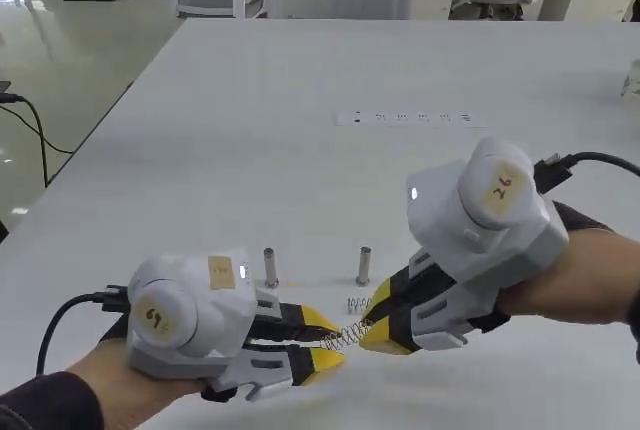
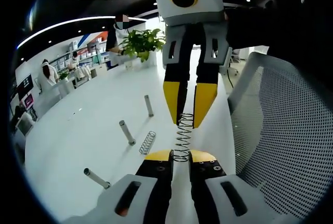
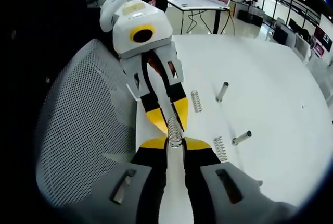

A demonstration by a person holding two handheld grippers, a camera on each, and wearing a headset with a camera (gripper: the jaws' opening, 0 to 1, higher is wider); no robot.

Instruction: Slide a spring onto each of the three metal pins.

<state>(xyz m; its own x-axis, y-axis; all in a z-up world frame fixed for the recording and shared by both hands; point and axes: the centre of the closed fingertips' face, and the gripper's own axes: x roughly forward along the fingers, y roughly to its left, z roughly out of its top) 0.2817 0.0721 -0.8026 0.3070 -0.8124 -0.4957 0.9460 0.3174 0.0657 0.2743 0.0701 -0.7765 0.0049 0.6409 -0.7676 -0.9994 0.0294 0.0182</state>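
White worktop (image 1: 300,100) carries one upright pin (image 1: 270,267) just beyond the left hand-held gripper (image 1: 330,345), another pin (image 1: 364,265) just beyond the right hand-held gripper (image 1: 372,322). A loose spring (image 1: 355,304) lies flat beside the right one's tips. A printed strip (image 1: 405,118) lies well beyond both.

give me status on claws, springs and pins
Left claw and right claw both shut on one spring, an end each. Three pins bare. Loose spring beside pins, nothing blocking.

Yellow sticker (image 1: 502,187) on the right tongs (image 1: 368,325) read "26" — the left tongs (image 1: 335,345) carried what looked like "69".
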